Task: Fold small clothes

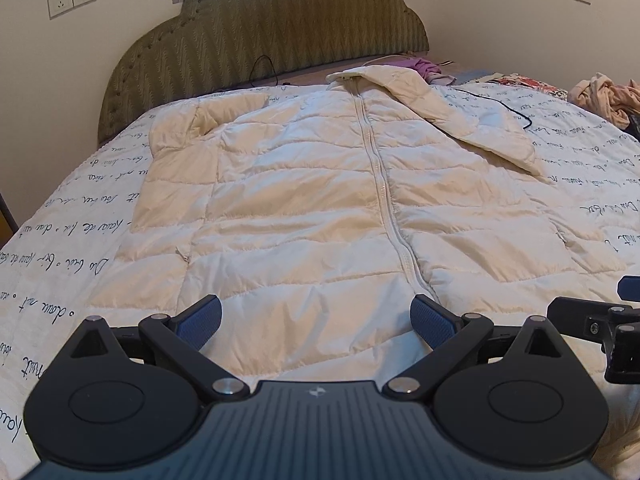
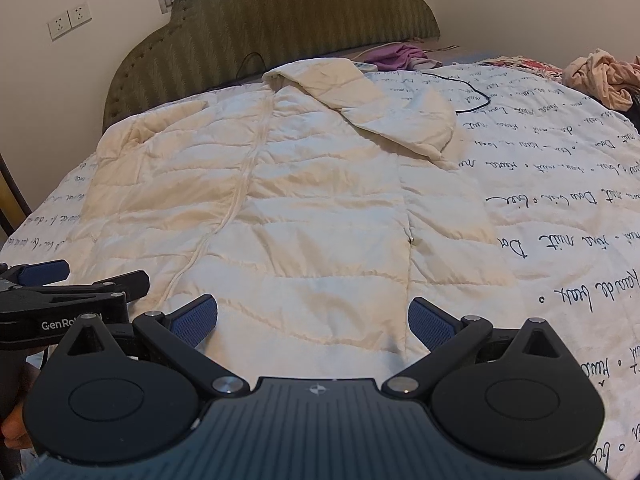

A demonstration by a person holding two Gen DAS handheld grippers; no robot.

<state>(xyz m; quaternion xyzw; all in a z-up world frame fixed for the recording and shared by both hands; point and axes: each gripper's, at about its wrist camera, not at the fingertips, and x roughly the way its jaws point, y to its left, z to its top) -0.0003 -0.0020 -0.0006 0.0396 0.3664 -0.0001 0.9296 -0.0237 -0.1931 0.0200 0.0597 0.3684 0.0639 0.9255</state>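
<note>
A cream quilted puffer jacket (image 1: 320, 200) lies zipped and flat on the script-printed bedspread (image 1: 60, 248), collar toward twelve o'clock. The left gripper (image 1: 316, 316) and right gripper (image 2: 313, 316) hover released at its six o'clock hem. The slick padding could slip from a shallow pinch, and the three o'clock sleeve, already folded across, may flop loose.

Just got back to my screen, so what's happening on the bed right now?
A person holds two grippers over the near hem of a cream puffer jacket lying flat on the bed, zipped up. The left gripper and the right gripper are both open and holding nothing. One sleeve is already folded across the chest; the rest is still unfolded. A pile of clothes sits at the far corner.
</note>
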